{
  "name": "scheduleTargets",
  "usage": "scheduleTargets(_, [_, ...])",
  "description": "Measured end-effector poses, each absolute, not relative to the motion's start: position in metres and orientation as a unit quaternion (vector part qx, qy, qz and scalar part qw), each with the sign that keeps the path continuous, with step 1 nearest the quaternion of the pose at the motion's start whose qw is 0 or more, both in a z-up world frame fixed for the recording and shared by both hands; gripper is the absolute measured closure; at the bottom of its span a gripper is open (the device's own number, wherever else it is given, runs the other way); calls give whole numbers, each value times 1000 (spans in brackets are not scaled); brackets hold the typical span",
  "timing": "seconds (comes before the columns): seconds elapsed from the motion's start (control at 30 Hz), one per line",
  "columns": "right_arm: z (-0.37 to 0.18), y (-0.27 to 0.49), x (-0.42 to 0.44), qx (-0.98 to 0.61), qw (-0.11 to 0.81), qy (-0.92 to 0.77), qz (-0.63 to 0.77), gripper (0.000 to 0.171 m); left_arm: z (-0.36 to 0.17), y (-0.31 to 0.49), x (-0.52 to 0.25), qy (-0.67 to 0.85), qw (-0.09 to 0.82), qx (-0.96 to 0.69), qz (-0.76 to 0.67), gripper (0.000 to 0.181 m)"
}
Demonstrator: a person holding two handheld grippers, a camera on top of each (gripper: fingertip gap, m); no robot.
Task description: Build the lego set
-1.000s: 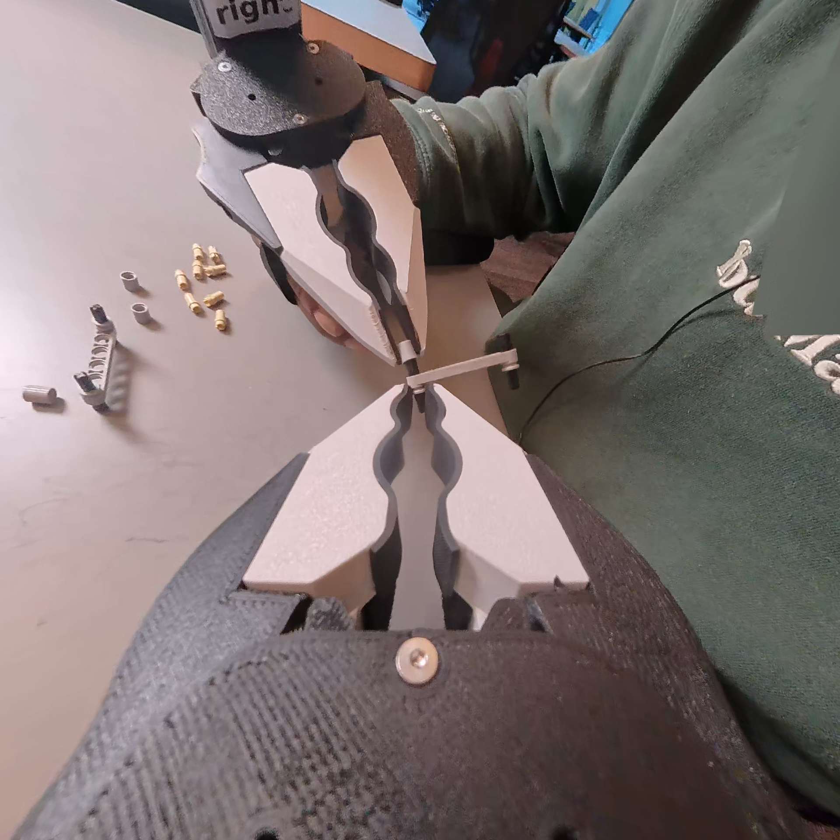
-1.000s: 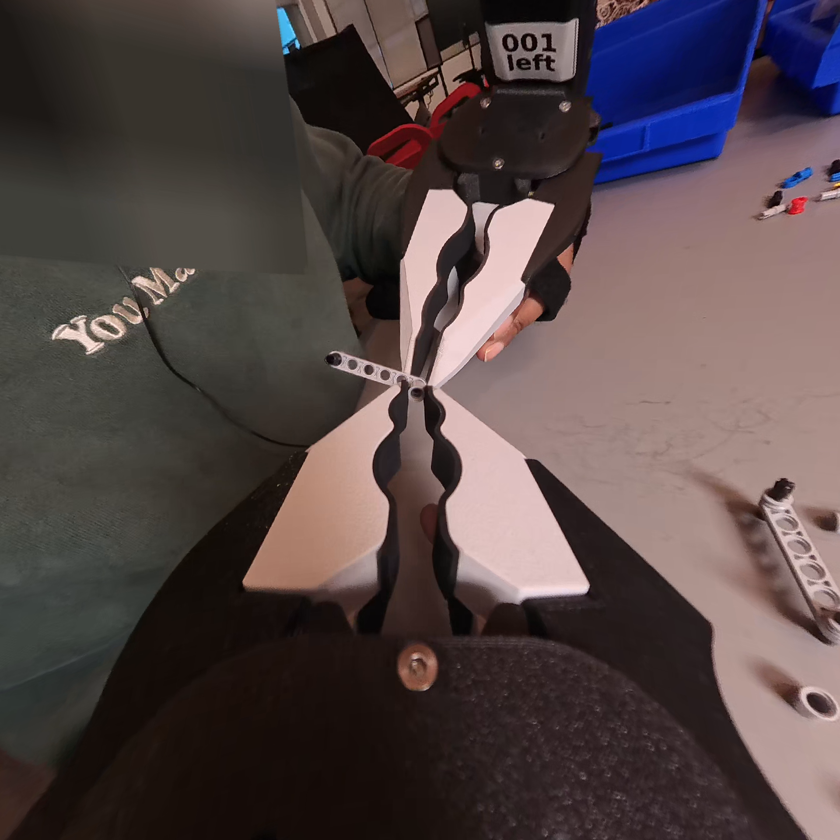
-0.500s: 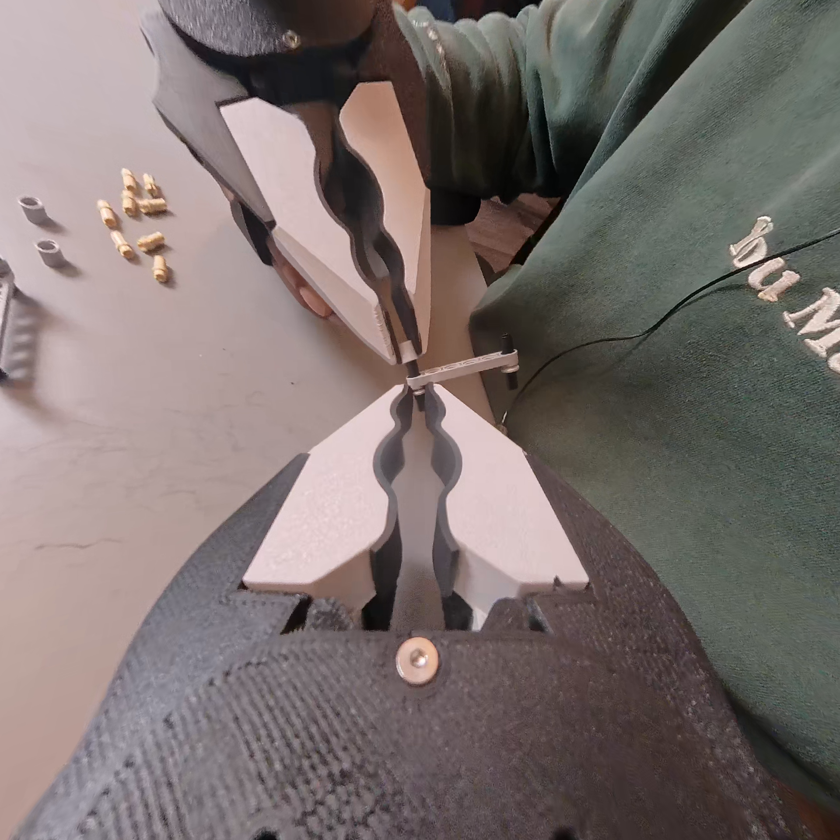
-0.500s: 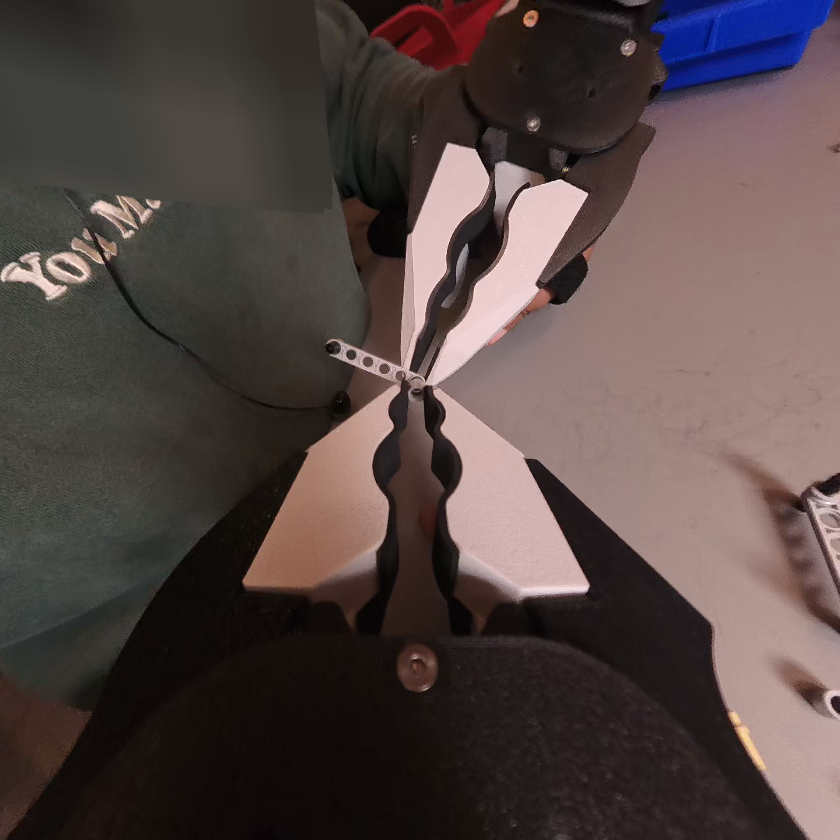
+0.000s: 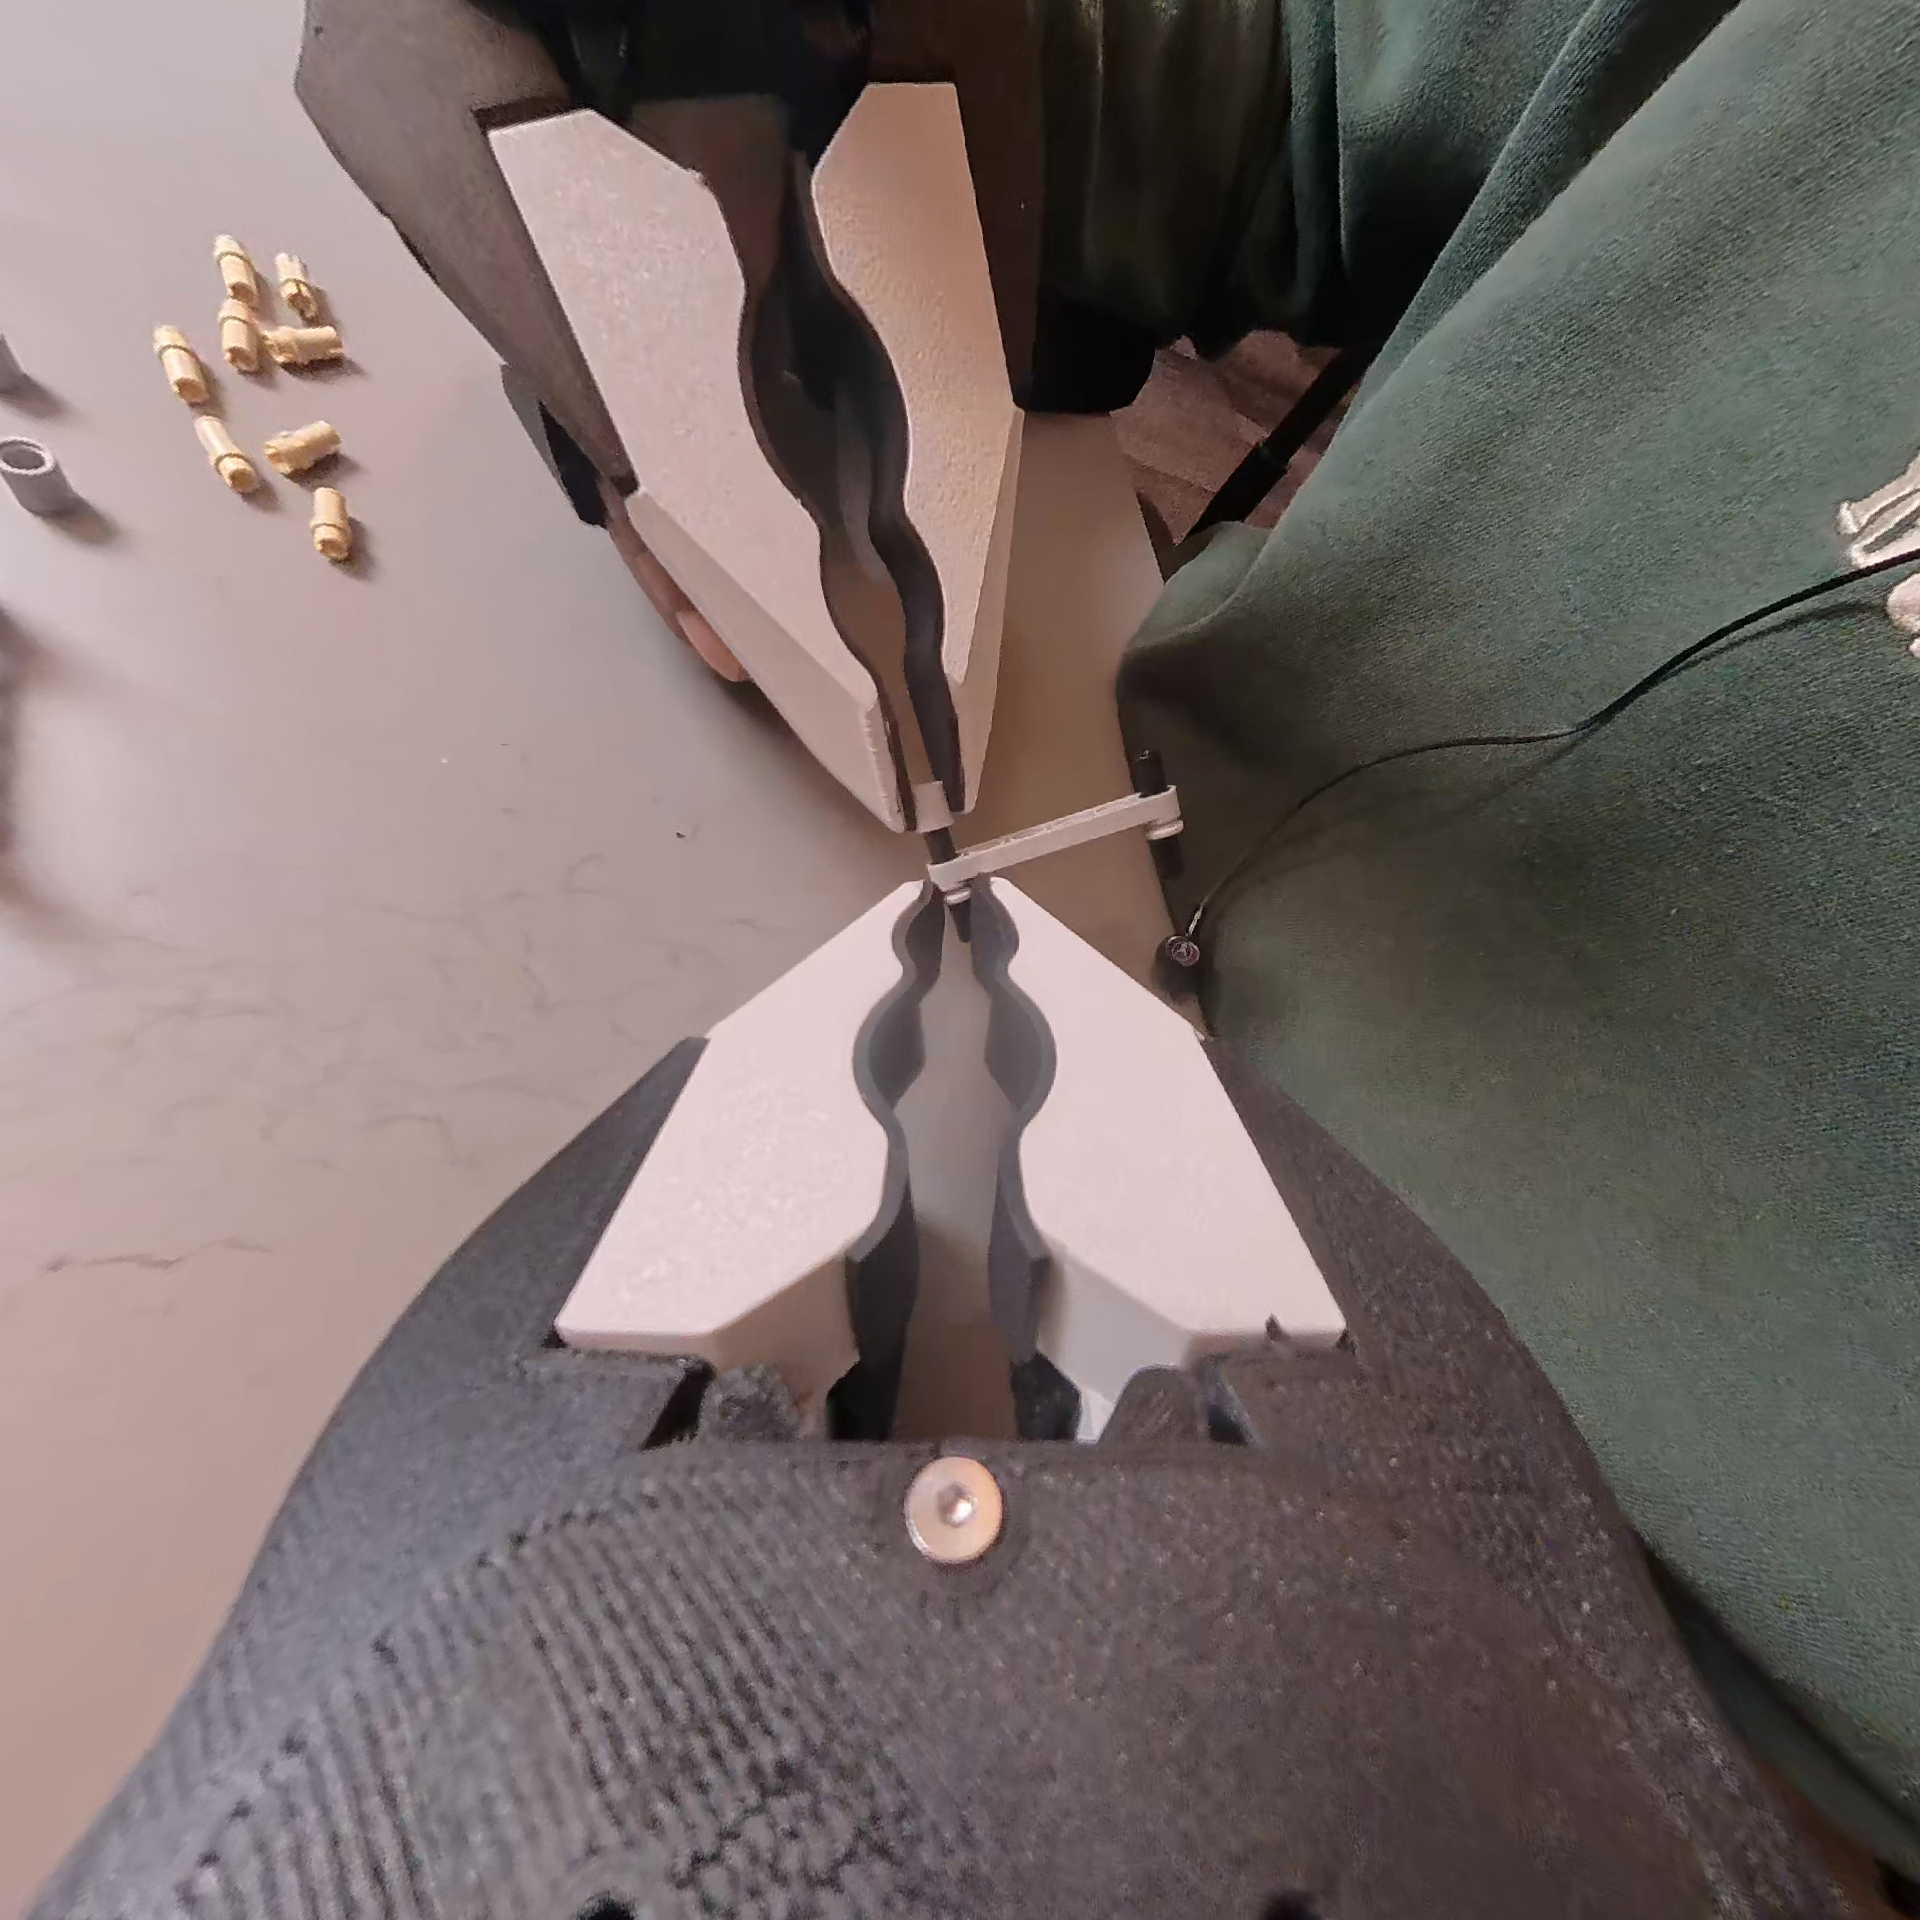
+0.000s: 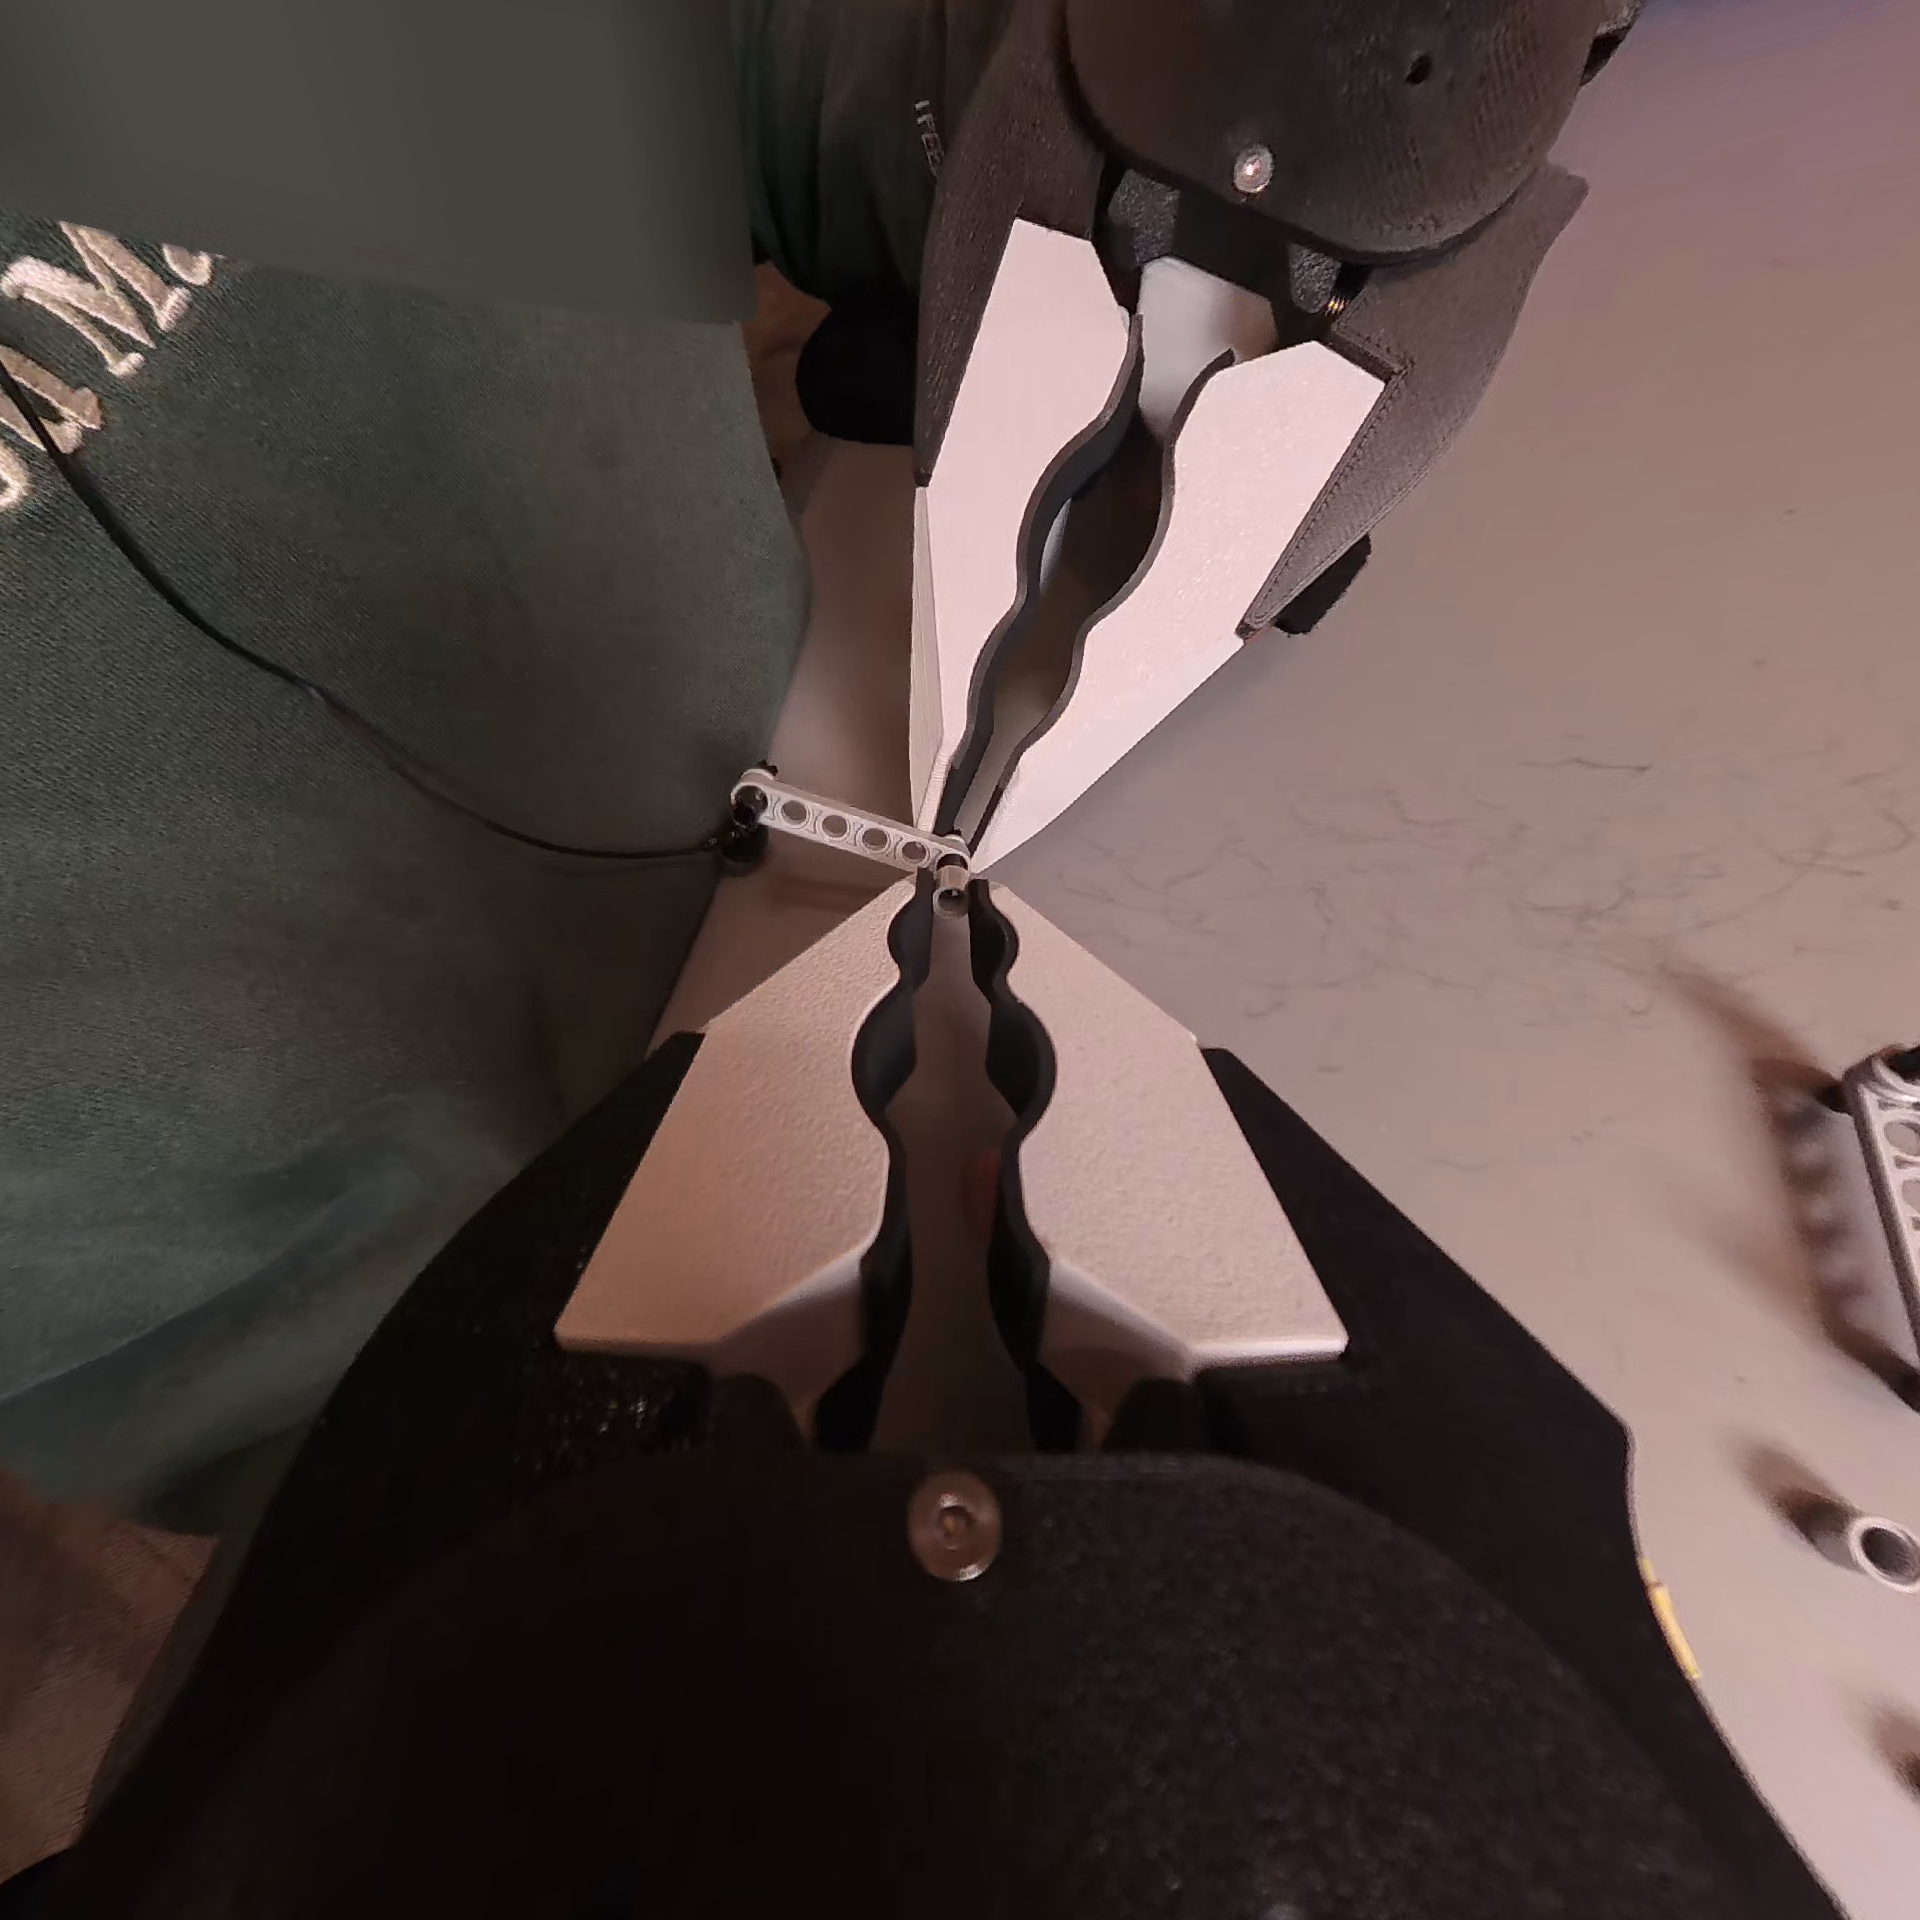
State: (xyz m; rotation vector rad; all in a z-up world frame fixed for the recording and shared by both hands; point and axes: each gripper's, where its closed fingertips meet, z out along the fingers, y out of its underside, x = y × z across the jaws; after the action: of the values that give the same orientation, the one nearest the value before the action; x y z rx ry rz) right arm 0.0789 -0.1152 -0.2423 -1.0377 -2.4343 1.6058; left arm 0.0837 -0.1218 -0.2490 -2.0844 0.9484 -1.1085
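A light grey beam with holes (image 5: 1060, 836) is held in the air close to a person's green sweatshirt, with a black pin (image 5: 1148, 774) through its far end. My left gripper (image 5: 956, 904) is shut on a black axle at the beam's near end. My right gripper (image 6: 945, 896) is shut on a small grey bush (image 6: 948, 891) sitting on that same axle, right against the beam (image 6: 831, 826). The two grippers meet tip to tip. The right gripper shows from above in the left wrist view (image 5: 932, 810), and the left gripper in the right wrist view (image 6: 961, 826).
Several tan pins (image 5: 260, 384) and a grey bush (image 5: 36, 473) lie on the grey table at the left. A second grey beam (image 6: 1891, 1174) and another grey bush (image 6: 1886, 1564) lie at the right. The green sweatshirt (image 5: 1558, 935) is just beside the beam. The grippers are tip to tip, or close to it.
Both grippers have stayed shut and tip to tip on the beam's end. The views have shifted, so each opposite gripper looms larger and the table parts have slid toward the frame edges.
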Motion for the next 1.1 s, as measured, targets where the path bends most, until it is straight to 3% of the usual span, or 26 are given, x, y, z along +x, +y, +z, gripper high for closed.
scheduleTargets(1.1, [-249, -134, 97, -294, -52, -813, 500, 167, -253, -140, 102, 383, 233, -760, -470, 180])
